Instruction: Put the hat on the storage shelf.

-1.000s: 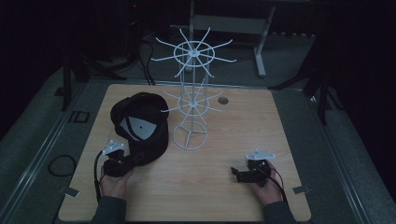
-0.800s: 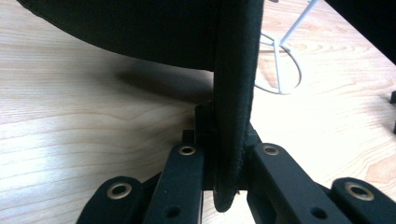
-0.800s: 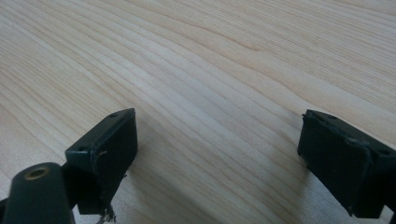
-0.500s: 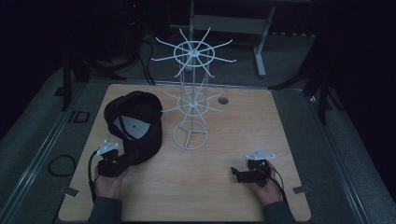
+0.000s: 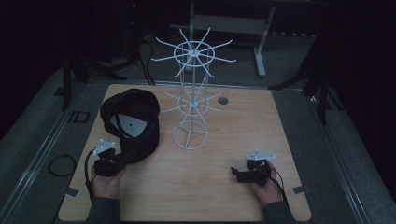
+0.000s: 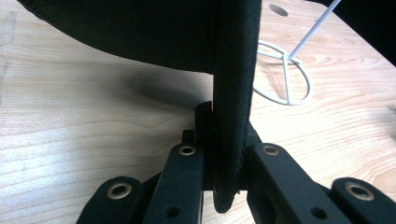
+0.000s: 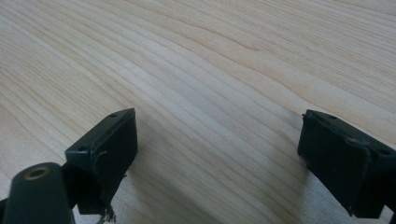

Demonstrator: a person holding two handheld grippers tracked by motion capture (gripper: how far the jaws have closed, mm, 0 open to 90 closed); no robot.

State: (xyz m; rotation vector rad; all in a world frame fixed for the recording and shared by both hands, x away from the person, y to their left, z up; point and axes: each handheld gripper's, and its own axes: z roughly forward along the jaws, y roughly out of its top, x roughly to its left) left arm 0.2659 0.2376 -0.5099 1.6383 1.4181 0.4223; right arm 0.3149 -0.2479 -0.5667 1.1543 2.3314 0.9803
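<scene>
My left tongs (image 6: 219, 154) are matt black plastic with brass-coloured rivets, pinching a cap (image 6: 231, 84) of matt black cloth. The worktop (image 7: 210, 70) is pale, smooth-grained wood; the rack (image 5: 191, 93) is white-coated wire.

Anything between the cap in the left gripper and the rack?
Nothing visible. The left gripper is shut on the brim of the cap, and the rack stands just to the cap's right with bare table between them. The right gripper is open, low near the front edge, off that path.
</scene>
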